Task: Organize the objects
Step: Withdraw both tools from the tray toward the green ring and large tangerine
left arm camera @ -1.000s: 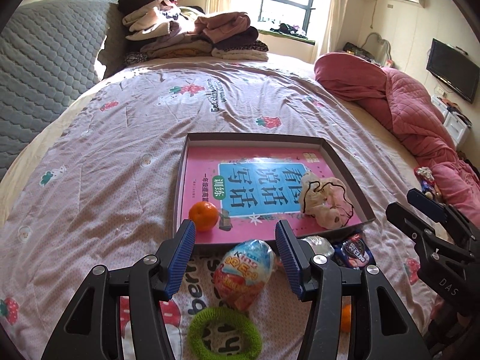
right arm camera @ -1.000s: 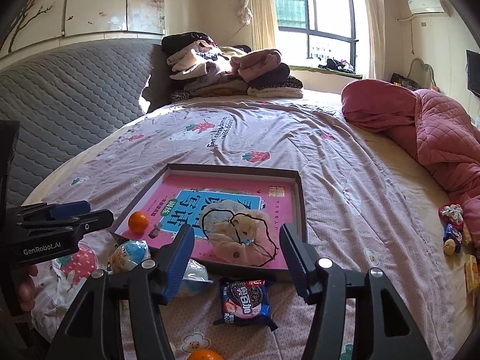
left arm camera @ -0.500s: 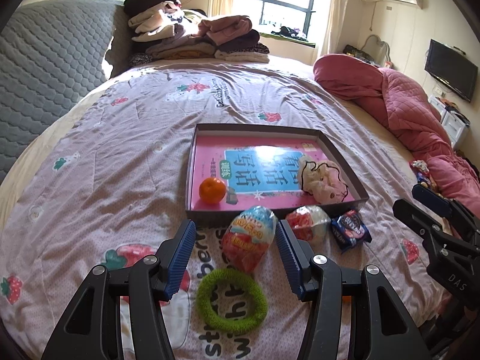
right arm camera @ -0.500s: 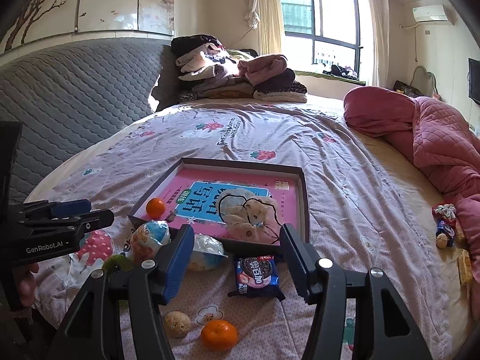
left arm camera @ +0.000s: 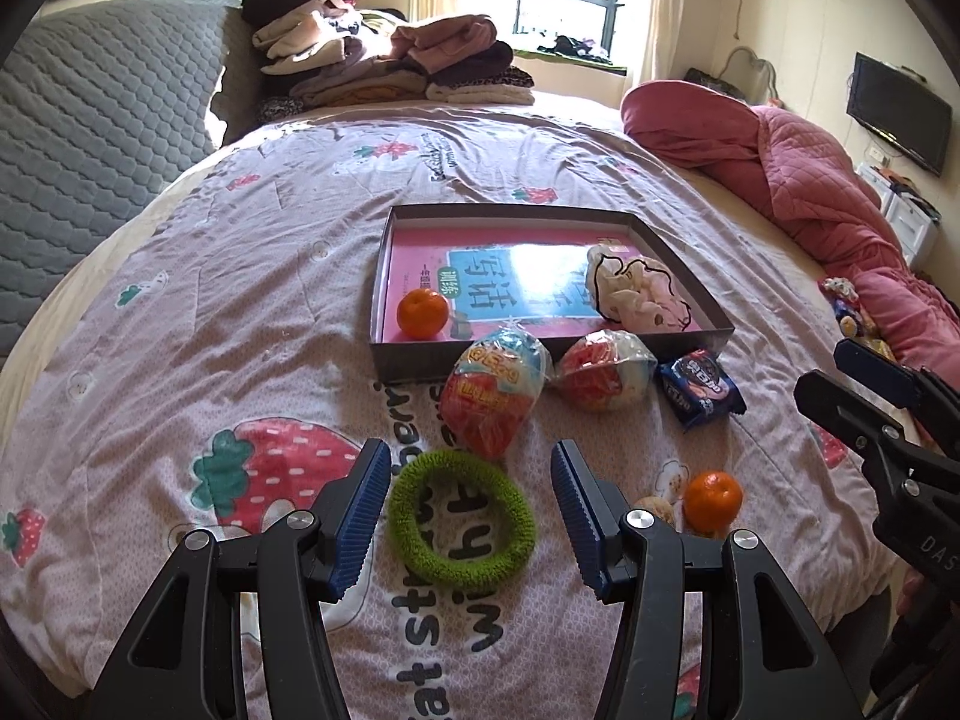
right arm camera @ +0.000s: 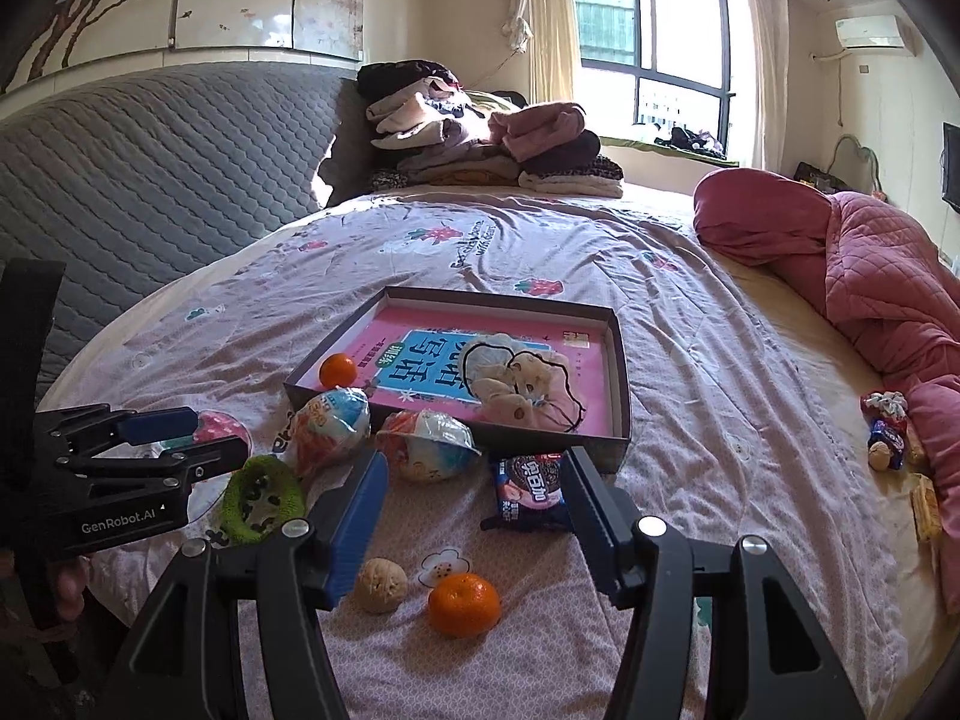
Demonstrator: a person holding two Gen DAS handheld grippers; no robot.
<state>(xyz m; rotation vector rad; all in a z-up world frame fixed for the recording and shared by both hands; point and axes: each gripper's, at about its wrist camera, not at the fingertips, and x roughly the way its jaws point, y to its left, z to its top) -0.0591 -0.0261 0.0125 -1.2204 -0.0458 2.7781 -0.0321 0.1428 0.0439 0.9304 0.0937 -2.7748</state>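
Note:
A shallow box (left arm camera: 384, 276) (right arm camera: 621, 372) on the bed holds a pink book, an orange (left arm camera: 422, 313) (right arm camera: 338, 370) and a plush toy (left arm camera: 636, 291) (right arm camera: 516, 384). In front of it lie a Kinder egg (left arm camera: 492, 396) (right arm camera: 330, 429), a second egg-shaped pack (left arm camera: 603, 369) (right arm camera: 429, 444), an Oreo pack (left arm camera: 699, 387) (right arm camera: 528, 492), a green ring (left arm camera: 461, 519) (right arm camera: 261, 498), a second orange (left arm camera: 712, 495) (right arm camera: 463, 605) and a walnut (right arm camera: 380, 585). My left gripper (left arm camera: 468, 480) is open and empty over the ring. My right gripper (right arm camera: 471, 498) is open and empty, above the walnut and orange.
A pile of folded clothes (left arm camera: 384, 60) lies at the head of the bed by the grey padded headboard (right arm camera: 150, 180). A pink quilt (left arm camera: 780, 180) lies along the right side, with small snacks (right arm camera: 888, 438) beside it. The bed's near edge is just below both grippers.
Both grippers have pulled back toward the near edge of the bed and stayed open. The ring, second orange and walnut have come into view. Nothing was picked up.

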